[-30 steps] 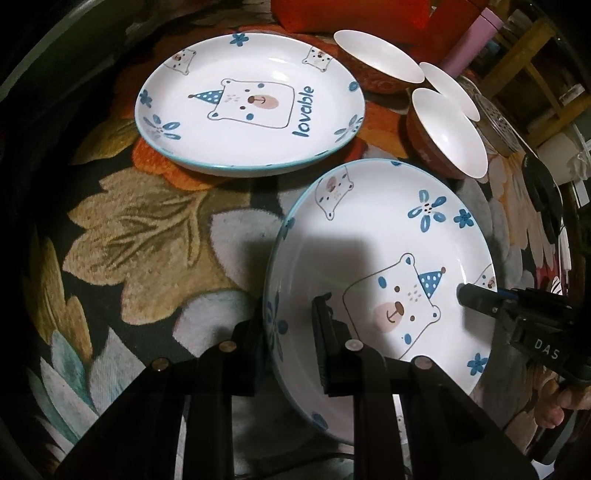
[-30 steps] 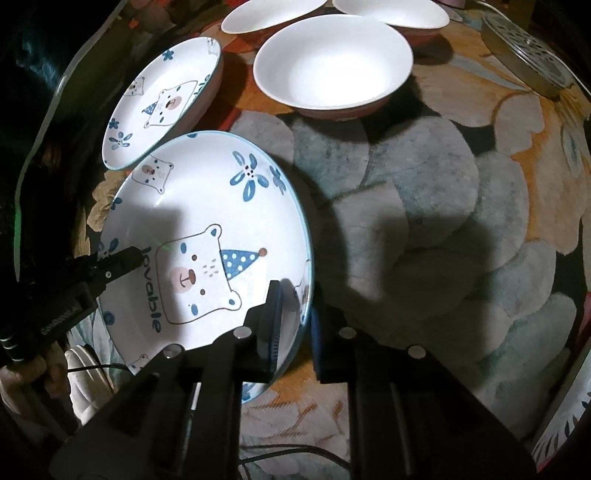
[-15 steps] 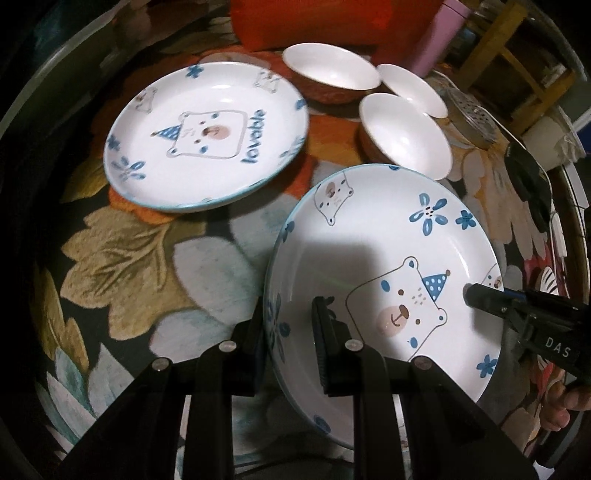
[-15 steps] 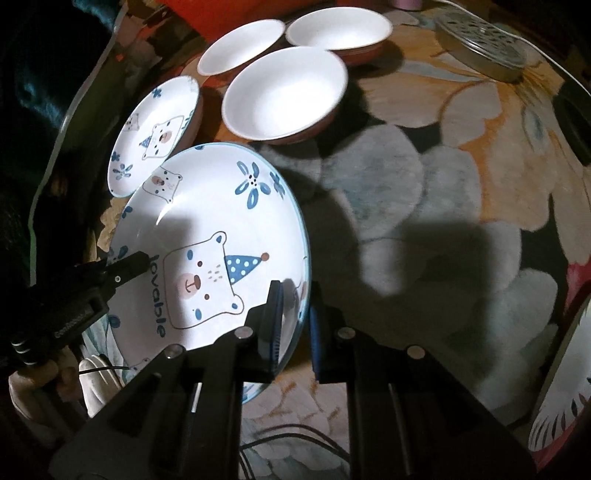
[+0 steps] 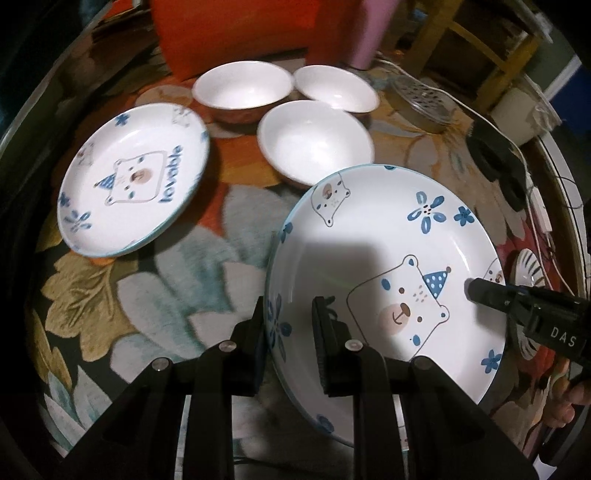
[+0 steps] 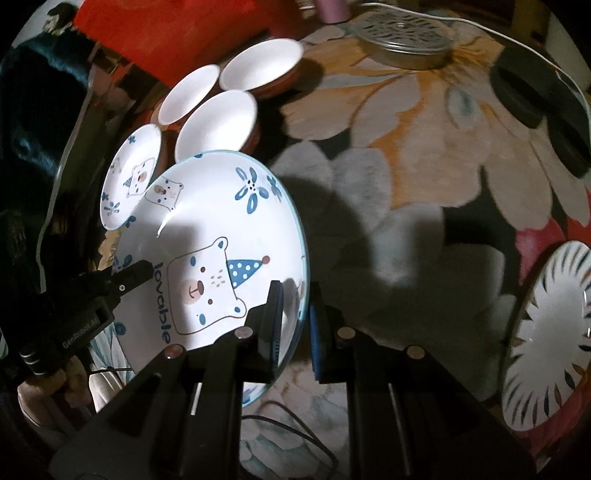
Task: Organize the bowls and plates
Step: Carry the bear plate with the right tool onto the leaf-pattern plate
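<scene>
Both grippers hold one white bear plate (image 5: 388, 266) above the floral table. My left gripper (image 5: 290, 314) is shut on its left rim. My right gripper (image 6: 295, 306) is shut on its right rim; the plate also shows in the right wrist view (image 6: 221, 236). A second bear plate (image 5: 133, 177) lies on the table to the left, also seen in the right wrist view (image 6: 131, 177). Three white bowls (image 5: 314, 144) stand behind it, clustered together, and show in the right wrist view (image 6: 218, 122).
A metal strainer lid (image 5: 421, 98) and black objects (image 5: 495, 158) lie at the back right. A striped plate (image 6: 550, 343) sits at the right edge. A red box (image 5: 236, 29) and pink cup (image 5: 373, 33) stand behind the bowls.
The held plate has risen and moved away from the second plate and bowls, which now look smaller and farther. Both grippers keep their hold.
</scene>
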A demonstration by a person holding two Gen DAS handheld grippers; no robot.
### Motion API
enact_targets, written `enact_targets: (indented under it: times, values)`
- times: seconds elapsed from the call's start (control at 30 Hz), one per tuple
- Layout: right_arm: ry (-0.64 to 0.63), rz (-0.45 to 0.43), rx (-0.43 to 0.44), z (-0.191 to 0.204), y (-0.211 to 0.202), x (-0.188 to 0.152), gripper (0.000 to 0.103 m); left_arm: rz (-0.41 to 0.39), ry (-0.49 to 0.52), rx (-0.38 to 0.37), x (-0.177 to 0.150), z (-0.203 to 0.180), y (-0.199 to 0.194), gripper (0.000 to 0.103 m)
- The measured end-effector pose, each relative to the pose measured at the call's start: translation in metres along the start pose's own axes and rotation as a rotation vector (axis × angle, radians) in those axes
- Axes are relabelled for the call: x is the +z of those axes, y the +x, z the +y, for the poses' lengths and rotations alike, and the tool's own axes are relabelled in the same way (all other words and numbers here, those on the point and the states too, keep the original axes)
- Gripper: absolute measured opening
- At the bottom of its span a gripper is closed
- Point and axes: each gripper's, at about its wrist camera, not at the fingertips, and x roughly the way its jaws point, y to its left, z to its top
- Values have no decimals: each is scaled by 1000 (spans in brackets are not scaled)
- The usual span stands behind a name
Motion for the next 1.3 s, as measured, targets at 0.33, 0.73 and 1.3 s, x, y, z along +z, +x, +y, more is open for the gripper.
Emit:
enact_targets:
  times: [0.33, 0.73, 1.3]
  values:
    - [95, -47, -15, -48, -37, -8, 14, 3, 105, -35, 0, -56, 0, 21]
    - [193, -72, -30, -100, -66, -29, 14, 11, 189, -70, 1, -117, 6, 21]
    - [345, -89, -63, -169, -89, -66, 14, 44, 303, -123, -7, -200, 26, 21]
